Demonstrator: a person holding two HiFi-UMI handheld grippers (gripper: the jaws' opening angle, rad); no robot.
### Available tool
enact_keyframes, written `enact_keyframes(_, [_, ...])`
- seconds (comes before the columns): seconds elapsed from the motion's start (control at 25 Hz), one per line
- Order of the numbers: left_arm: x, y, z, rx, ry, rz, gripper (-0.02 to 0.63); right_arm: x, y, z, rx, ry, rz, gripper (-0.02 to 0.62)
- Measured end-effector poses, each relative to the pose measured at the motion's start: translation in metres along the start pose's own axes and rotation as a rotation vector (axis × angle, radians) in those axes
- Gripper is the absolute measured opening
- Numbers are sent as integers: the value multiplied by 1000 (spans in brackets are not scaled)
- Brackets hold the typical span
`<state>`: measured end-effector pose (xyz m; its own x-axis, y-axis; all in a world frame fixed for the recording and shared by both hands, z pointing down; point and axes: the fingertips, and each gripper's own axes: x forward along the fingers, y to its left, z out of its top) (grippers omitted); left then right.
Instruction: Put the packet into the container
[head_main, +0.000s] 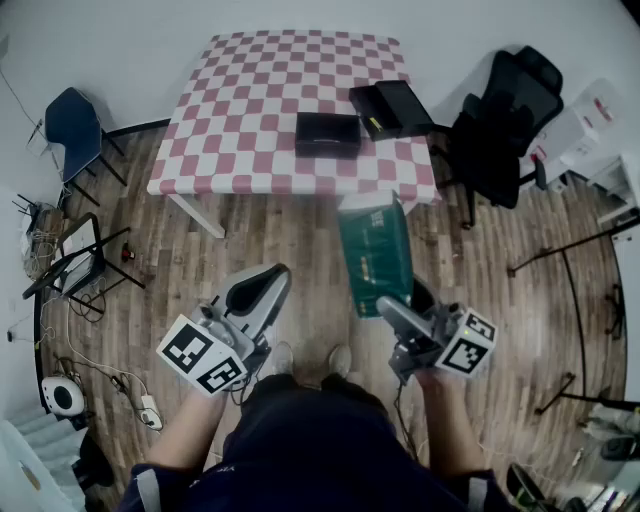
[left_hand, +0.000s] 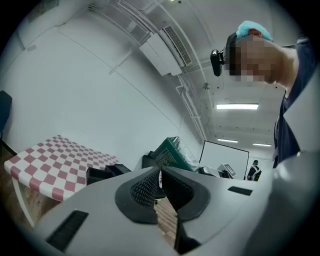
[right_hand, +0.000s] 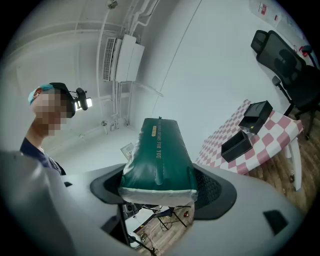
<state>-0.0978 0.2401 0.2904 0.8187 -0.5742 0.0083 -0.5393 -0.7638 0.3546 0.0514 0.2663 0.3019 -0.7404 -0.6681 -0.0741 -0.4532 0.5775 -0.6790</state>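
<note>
Packet (right_hand: 157, 155): green, clamped in the right gripper (head_main: 392, 306), in the air short of the table (head_main: 250, 100), above the wood floor (head_main: 280, 235). Not on the table, not in the container (head_main: 327, 133).

Right gripper: jaws wide apart, one pad on each long side of the packet near its sealed pale end. Firm hold, with most of the packet sticking out past the tips.

Left gripper (head_main: 268, 283): jaws all but together, only a thin slit between the pads, nothing in it. It hangs left of the right gripper, also short of the table.

View differences:
- Right gripper view shows both pads pressing the packet and the print running along its length. Head view only shows the packet projecting from the gripper.
- Head view shows the layout: open black container near the middle of the checkered table, and a second black box (head_main: 390, 108) behind it to the right, touching or not cannot be told. Black office chair (head_main: 505, 120) off the table's right end.
- Left gripper view catches the packet from the side, tilted up, plus a person (left_hand: 255, 170) standing far behind it.

Packet axis: long axis in line with the right gripper's jaws, far end toward the table's near right edge, sealed end back at the pads.
</note>
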Motion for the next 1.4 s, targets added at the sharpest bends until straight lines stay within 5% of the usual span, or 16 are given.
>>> enact_keyframes(0.64, [29,3,-11,4,17,16,23,-2,-30,16,18,8,-18,387])
enact_keyframes(1.4, [66,-32,-28,45,13,140,23,-77,-83,56,-14,46,-15,387])
